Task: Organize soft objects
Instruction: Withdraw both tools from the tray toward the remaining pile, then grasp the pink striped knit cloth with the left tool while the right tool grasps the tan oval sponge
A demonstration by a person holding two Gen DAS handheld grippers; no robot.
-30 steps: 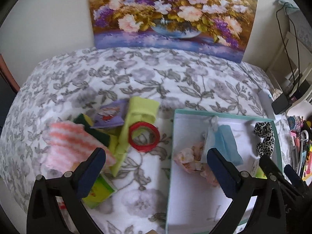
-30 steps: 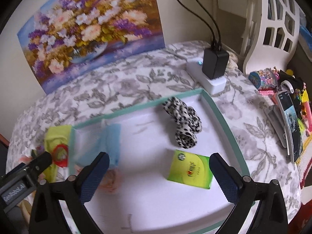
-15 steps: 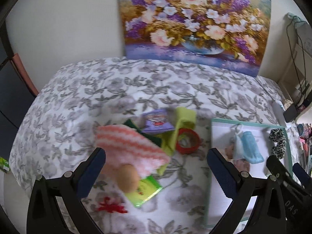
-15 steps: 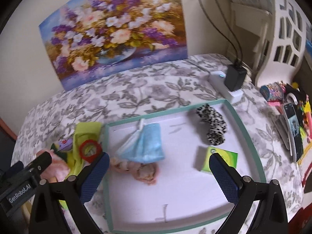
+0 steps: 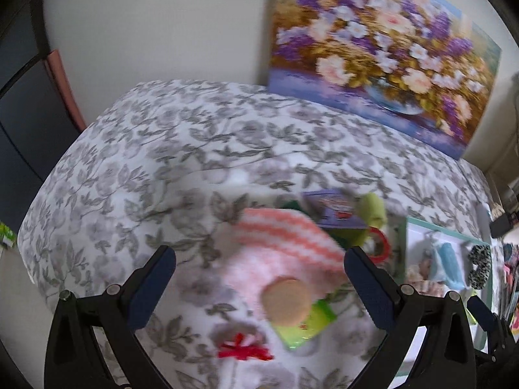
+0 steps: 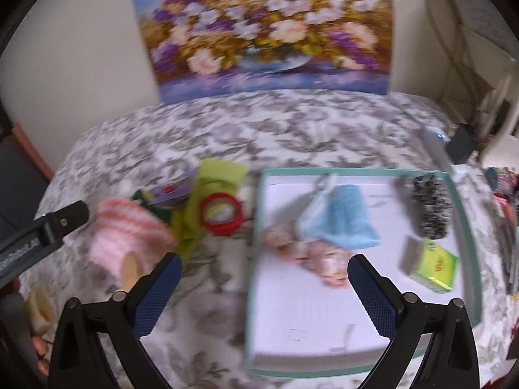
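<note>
A pink and white striped knit cloth (image 5: 285,246) lies on the floral bedspread, a tan round disc (image 5: 287,301) on its near end. My left gripper (image 5: 259,288) hovers open over it, nothing between its fingers. Behind the cloth lie a yellow-green cloth (image 6: 207,201), a red ring (image 6: 221,214) and a purple packet (image 5: 337,212). A white tray with a teal rim (image 6: 256,227) holds a blue cloth (image 6: 340,220), a pink floral cloth (image 6: 311,253), a leopard scrunchie (image 6: 429,210) and a green packet (image 6: 436,264). My right gripper (image 6: 264,295) is open above the tray's left rim.
A flower painting (image 6: 262,29) leans on the wall behind the bed. A green packet (image 5: 308,327) and a red tassel (image 5: 243,351) lie near the striped cloth. A charger and cables (image 6: 460,142) sit at the right, with clutter past the bed's right edge.
The left gripper swung left from the tray to over the striped cloth. The right gripper pulled back and left, now over the tray's left rim. Both stayed open.
</note>
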